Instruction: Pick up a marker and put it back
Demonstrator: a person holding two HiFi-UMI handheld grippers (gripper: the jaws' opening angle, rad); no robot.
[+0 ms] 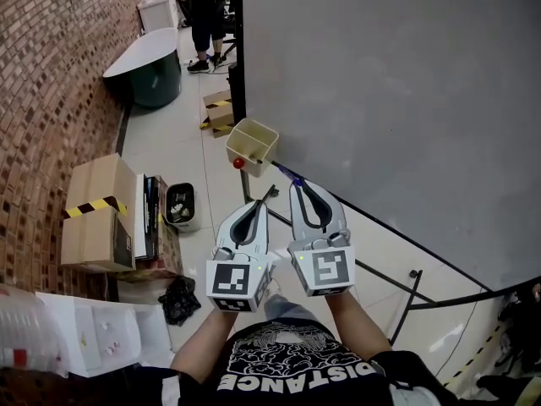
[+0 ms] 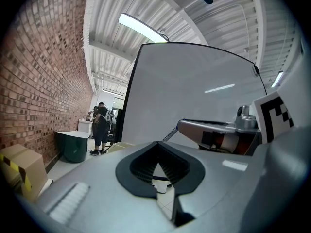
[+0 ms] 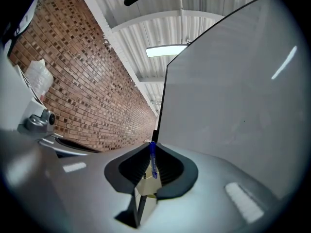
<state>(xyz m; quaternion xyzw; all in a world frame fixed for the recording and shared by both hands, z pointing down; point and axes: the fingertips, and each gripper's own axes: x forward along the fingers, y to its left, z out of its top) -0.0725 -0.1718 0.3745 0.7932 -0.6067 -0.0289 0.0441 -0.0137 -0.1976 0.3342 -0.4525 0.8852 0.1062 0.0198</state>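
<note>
My right gripper point(image 1: 297, 186) is shut on a blue marker point(image 1: 289, 174), whose end pokes out past the fingertips beside the grey whiteboard point(image 1: 397, 100). In the right gripper view the blue marker point(image 3: 153, 160) stands pinched between the dark pads point(image 3: 167, 169). Just ahead a cream marker box point(image 1: 253, 141) hangs at the board's lower edge, with a red marker point(image 1: 239, 163) at its near corner. My left gripper point(image 1: 251, 216) is shut and empty, a little behind and left of the right one. The right gripper point(image 2: 218, 132) also shows in the left gripper view.
A brick wall point(image 1: 51, 83) runs along the left. Cardboard boxes point(image 1: 97, 214), a small black bin point(image 1: 179, 205) and a dark green tub point(image 1: 152, 70) stand on the floor beside it. A person point(image 1: 205, 15) stands far ahead. The board's stand legs point(image 1: 406, 299) cross the floor at right.
</note>
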